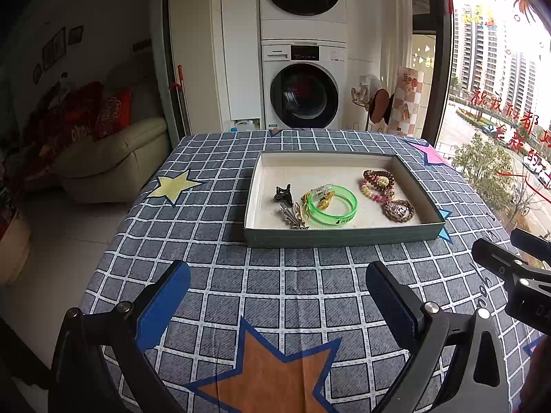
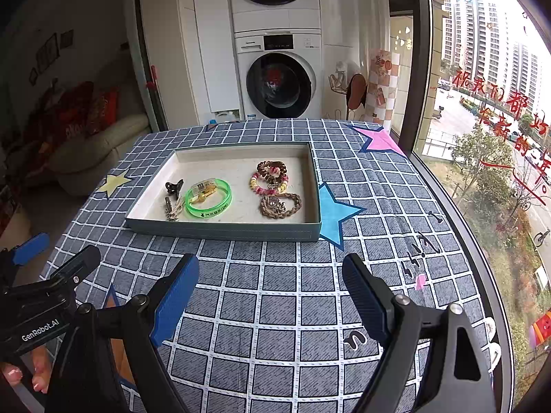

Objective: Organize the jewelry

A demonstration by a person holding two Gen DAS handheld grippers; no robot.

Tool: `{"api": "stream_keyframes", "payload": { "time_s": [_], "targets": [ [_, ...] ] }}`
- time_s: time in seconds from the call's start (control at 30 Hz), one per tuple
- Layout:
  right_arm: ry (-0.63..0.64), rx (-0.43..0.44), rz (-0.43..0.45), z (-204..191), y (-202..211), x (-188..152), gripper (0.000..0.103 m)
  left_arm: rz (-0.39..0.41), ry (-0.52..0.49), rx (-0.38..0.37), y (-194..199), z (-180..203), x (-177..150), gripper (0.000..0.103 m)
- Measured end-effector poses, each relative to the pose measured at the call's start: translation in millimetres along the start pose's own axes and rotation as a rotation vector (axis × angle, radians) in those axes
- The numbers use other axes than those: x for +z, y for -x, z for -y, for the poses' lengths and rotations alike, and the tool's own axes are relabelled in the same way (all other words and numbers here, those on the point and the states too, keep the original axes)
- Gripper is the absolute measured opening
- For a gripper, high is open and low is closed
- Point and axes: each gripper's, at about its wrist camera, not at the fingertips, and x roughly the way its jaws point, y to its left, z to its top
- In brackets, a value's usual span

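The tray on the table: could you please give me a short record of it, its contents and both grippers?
tray: shallow box on the checked tablecloth, pale inside
left group: black claw clip, metal hair clips, green bangle lying around a small clear and yellow item
right group: brown bead bracelet, pink and yellow bracelet, brown braided bracelet
left gripper: open, holds nothing, short of the tray
right gripper: open, holds nothing, short of the tray
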Motion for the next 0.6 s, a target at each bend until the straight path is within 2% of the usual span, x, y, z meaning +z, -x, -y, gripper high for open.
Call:
{"api": "stream_keyframes", "payload": {
  "time_s": [0.6],
  "targets": [
    [-0.002,0.003,0.0,0.6,1.6,-0.4,0.087,-0.001,-0.005,0.0,1.5,2.3,-0.8,0.103]
  ]
}}
